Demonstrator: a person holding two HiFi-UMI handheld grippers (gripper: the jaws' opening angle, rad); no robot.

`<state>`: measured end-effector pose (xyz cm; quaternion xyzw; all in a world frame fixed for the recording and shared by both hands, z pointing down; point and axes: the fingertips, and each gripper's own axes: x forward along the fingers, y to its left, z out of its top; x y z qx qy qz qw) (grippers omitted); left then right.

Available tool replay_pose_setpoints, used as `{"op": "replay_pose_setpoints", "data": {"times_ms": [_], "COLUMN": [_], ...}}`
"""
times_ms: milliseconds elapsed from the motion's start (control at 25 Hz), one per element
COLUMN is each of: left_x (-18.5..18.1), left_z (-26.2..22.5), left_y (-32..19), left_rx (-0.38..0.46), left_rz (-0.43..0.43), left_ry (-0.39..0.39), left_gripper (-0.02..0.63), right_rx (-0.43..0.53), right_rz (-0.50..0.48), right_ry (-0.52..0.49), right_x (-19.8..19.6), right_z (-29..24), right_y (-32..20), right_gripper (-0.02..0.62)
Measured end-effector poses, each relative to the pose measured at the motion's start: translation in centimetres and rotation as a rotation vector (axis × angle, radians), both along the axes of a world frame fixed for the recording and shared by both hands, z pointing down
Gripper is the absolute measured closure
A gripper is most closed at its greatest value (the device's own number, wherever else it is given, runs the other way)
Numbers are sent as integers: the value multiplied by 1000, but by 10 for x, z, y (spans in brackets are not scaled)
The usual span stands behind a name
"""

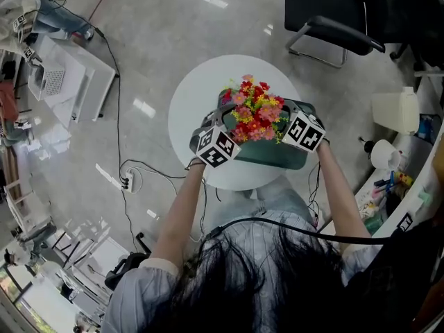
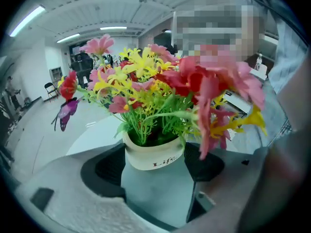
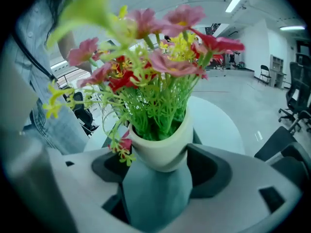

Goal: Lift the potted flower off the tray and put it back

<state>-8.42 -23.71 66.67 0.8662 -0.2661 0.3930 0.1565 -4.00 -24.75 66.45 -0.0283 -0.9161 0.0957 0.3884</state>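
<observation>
Both clamped on potted flower [image 1: 255, 111]: L tongs [image 2: 154, 160], R tongs [image 3: 158, 161]; tray [image 1: 277, 157] under; chair [image 1: 326, 9] beyond table [image 1: 191, 106].

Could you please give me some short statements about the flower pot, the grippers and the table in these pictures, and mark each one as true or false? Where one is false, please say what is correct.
1. The flower pot sits between the fingers of both the left gripper and the right gripper. True.
2. The table is square and black. False: it is round and white.
3. The flower pot carries printed letters. True: they show in the left gripper view.
4. The tray is red. False: it is dark green.
5. A black chair stands on the floor beyond the table. True.
</observation>
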Motion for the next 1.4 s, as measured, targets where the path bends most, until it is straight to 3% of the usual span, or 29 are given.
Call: {"op": "replay_pose_setpoints", "data": {"times_ms": [520,840,1240,1400], "left_x": [-2,-21,-27,-31], "left_z": [1,-7,-40,-58], "left_y": [-1,18,41,54], "left_rx": [-8,-26,1,31], "left_rz": [-38,-99,-180,-203], "left_ry": [20,45,126,140], "left_gripper": [227,227,227,227], "right_rx": [-26,-21,2,70], "right_rz": [48,221,427,519], "right_ry": [0,-28,-150,-188], "right_x": [0,21,32,39], "right_z": [3,-2,-48,-71], "right_y": [1,-3,16,23], "right_gripper": [238,239,247,320]}}
